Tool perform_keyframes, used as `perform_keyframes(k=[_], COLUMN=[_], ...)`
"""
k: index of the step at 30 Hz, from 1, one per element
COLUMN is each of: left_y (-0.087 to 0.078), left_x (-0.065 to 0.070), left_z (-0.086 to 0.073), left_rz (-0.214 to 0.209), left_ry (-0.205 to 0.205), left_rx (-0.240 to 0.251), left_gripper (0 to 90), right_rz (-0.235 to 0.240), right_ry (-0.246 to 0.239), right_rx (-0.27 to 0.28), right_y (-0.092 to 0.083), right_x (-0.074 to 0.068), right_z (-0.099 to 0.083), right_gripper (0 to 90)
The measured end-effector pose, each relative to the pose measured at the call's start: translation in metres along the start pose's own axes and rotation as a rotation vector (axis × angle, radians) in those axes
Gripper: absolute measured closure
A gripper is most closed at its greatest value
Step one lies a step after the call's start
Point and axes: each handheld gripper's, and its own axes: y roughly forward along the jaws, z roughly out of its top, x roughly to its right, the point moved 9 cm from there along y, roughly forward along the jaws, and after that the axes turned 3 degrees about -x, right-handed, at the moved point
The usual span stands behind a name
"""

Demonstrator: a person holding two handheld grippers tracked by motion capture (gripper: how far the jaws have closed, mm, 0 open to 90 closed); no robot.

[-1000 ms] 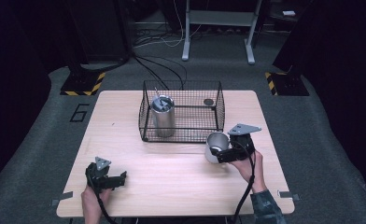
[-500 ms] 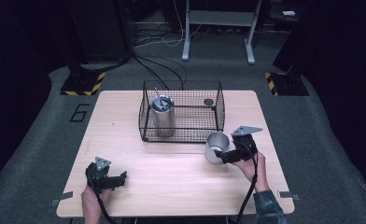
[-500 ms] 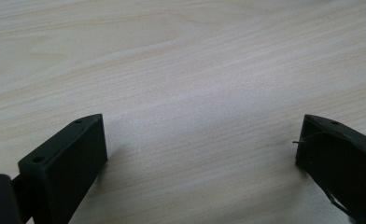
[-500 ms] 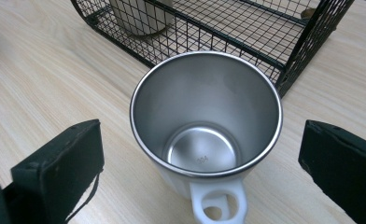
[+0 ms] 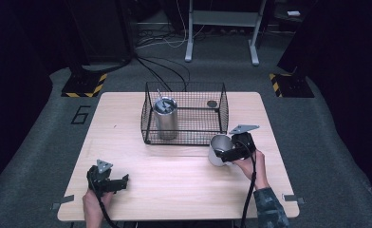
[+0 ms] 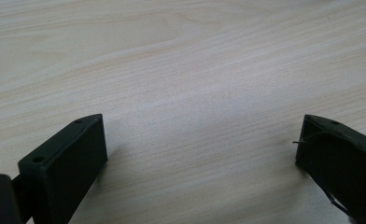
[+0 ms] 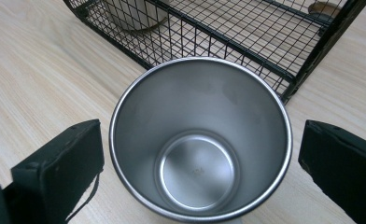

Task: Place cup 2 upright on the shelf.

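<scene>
Right gripper (image 7: 200, 154) open around the shiny steel cup (image 7: 200, 140) near the tabletop's right edge; light, hard, slippery, so squeeze its sides.

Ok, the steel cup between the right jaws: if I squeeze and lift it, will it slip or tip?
The steel cup looks rigid, so it probably won't deform. Its wall is smooth, shiny and tapered toward the base, so it may slide in the right gripper; grip firmly. It's empty and thin-walled, likely light, and a nudge could tip it against the wire basket.
</scene>
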Motion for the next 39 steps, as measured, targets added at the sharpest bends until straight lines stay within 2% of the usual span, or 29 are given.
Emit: perform_keyframes(k=[7,11,14,15,26,31,35,39], left_y=[0.0,0.0,0.0,0.0,0.0,0.0,0.0,0.0], left_x=[0.0,0.0,0.0,0.0,0.0,0.0,0.0,0.0], left_z=[0.0,0.0,0.0,0.0,0.0,0.0,0.0,0.0], left_rz=[-0.004,-0.004,-0.002,-0.002,-0.001,-0.002,-0.002,0.0], left_ry=[-0.004,-0.001,0.0,0.0,0.002,0.0,0.0,0.003], left_rx=[-0.002,-0.002,-0.002,-0.002,-0.002,-0.001,-0.001,0.0], left_gripper=[1.8,1.8,1.9,1.9,1.9,1.9,1.9,1.9], right_rz=[0.002,0.003,-0.014,-0.006,-0.005,-0.002,-0.001,-0.005], right_ry=[-0.008,-0.033,-0.026,-0.028,-0.031,-0.016,-0.031,-0.025], right_rx=[-0.013,-0.016,-0.015,-0.029,-0.032,-0.035,-0.038,-0.037], right_y=[0.005,0.009,0.01,0.009,0.01,0.012,0.011,0.011], right_x=[0.0,-0.001,-0.002,-0.002,-0.001,-0.002,-0.001,-0.001], right_z=[0.004,0.007,0.008,0.007,0.006,0.006,0.005,0.005], right_gripper=[1.0,3.1,4.3,4.4,4.6,4.8,5.2,5.3])
